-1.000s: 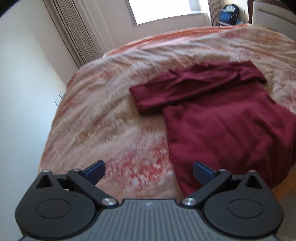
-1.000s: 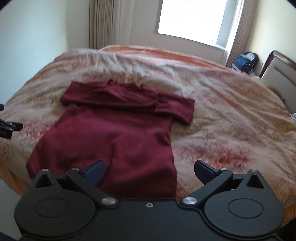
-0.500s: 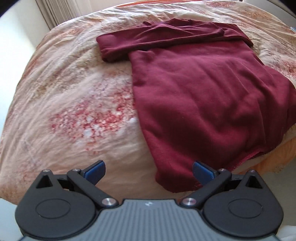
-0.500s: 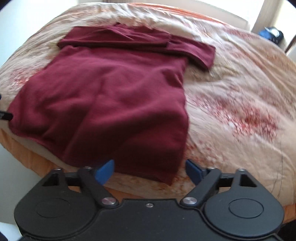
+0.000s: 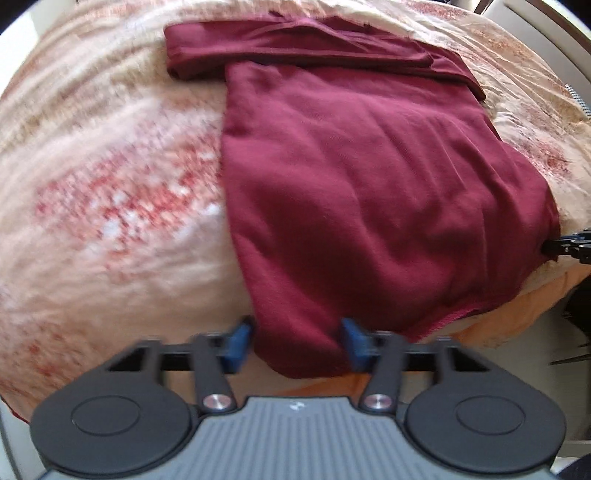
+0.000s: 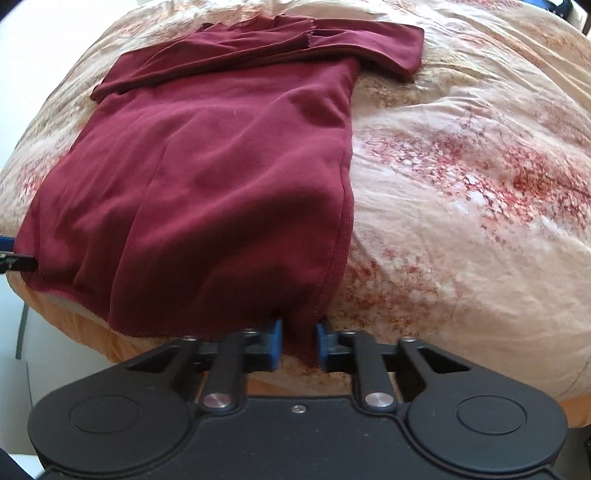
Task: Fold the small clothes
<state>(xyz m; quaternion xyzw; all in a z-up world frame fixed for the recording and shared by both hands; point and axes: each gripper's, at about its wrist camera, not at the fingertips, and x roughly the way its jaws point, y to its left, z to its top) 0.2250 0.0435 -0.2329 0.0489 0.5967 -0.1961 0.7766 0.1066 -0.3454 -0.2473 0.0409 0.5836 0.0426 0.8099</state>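
Observation:
A dark red shirt (image 5: pixel 369 177) lies flat on the bed with both sleeves folded across its top; it also shows in the right wrist view (image 6: pixel 221 166). My left gripper (image 5: pixel 297 343) is at the shirt's near left hem corner, its blue pads half closed around the cloth with a gap still showing. My right gripper (image 6: pixel 298 343) is at the near right hem corner, its pads closed tight on the cloth. Each gripper's tip shows at the edge of the other's view.
The bed has a cream and red patterned duvet (image 5: pixel 110 206) with an orange sheet edge (image 6: pixel 66 306) below it at the near side. A headboard (image 5: pixel 546 33) is at the far right.
Both grippers have moved down and forward to the shirt's near hem. Both jaws have narrowed from wide open, the right one closing onto the hem corner.

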